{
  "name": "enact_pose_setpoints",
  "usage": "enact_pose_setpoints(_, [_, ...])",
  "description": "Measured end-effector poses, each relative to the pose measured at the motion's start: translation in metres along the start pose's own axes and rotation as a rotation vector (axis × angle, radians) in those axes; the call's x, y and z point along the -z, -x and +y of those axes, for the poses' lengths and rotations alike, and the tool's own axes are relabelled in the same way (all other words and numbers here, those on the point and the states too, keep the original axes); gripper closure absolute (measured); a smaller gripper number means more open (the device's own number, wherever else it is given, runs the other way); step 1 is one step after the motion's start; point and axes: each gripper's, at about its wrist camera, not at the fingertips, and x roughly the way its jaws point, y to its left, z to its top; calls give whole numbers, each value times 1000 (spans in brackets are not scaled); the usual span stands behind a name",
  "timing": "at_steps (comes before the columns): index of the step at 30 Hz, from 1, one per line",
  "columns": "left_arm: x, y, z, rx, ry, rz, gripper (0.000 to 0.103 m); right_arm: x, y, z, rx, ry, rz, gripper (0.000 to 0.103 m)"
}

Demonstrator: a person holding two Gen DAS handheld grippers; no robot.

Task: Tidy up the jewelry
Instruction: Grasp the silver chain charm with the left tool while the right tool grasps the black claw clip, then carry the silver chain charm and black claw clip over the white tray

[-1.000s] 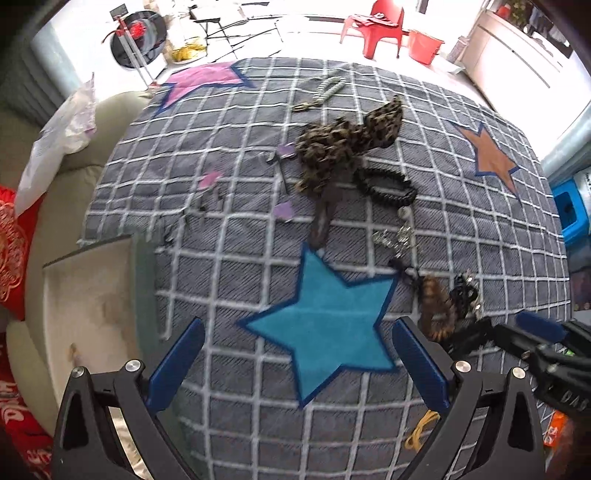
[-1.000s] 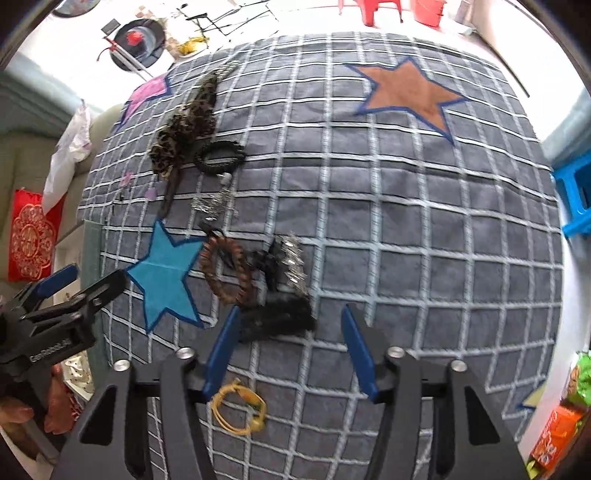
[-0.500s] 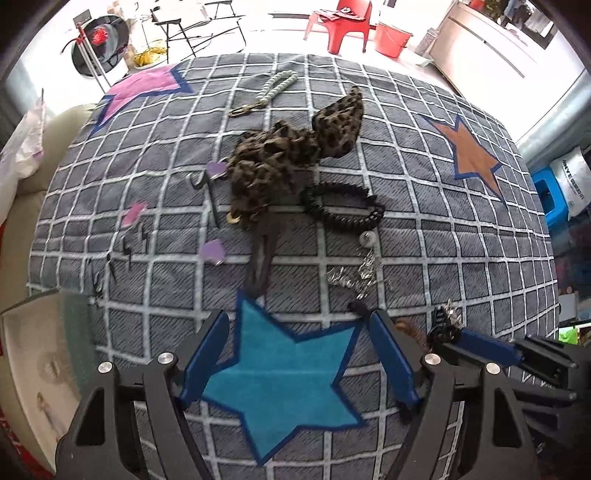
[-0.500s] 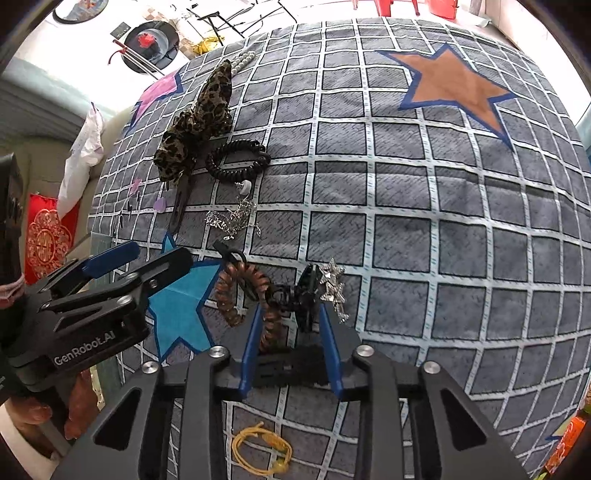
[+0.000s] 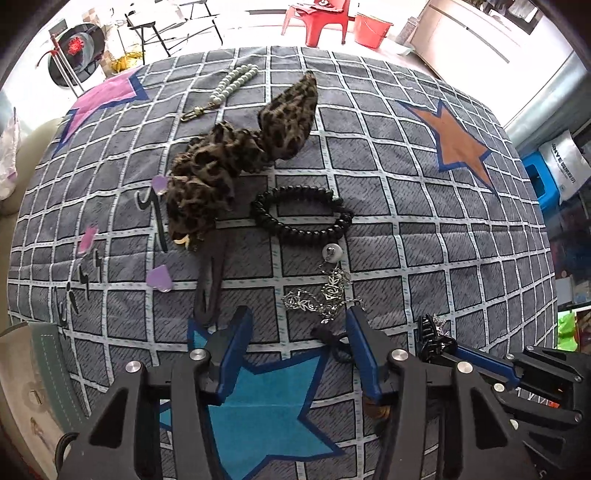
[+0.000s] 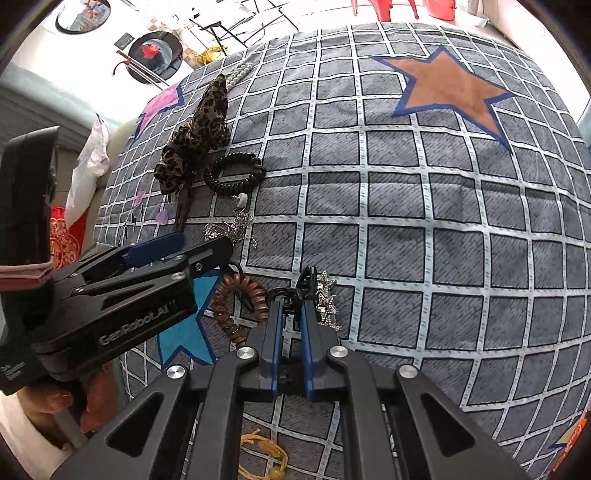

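Observation:
On the grey checked blanket lie a leopard-print scrunchie, a black spiral hair tie, a pearl string and a silver chain. My left gripper hangs over the blue star, jaws closing. The chain lies just ahead of its tips, between them, and the pads do not touch it. My right gripper is closing and its pads press on a black claw clip with silver stars. A brown spiral hair tie lies to the left of that clip. In the right wrist view the left gripper is at the left.
A pale open box with a grey-green rim sits at the blanket's near left edge. Small purple hearts and black hooks lie near the scrunchie. A yellow cord lies under the right gripper. A red chair and a bucket stand beyond the blanket.
The left gripper moved forward over the blue star towards the silver chain and its jaws narrowed. The right gripper sank a little and closed on the black claw clip.

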Motion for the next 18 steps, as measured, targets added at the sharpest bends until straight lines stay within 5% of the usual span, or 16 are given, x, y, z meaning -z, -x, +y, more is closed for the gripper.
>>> enact_pose_setpoints(2, [-2,-3,-2,-1,0,4,48,0,-1,0,-4,-3,-1,93])
enact_pose_setpoints(7, [-4,-5,-7,18,-8,-1,75,-1,-2,0,-5,-4,-2,93])
enact_pose_setpoints(8, [-4,-5,-8,28,-12,-4,92,0,-1,0,-7,-5,-3,93])
enact_pose_setpoints(9, [-3,-5,-9,43,-19,-3,98,0,0,-1,-8,-6,-4,93])
enact_pose_setpoints(18, [4,16,-9,62,-21,-45,98,1,14,-2,-34,-17,-19,93])
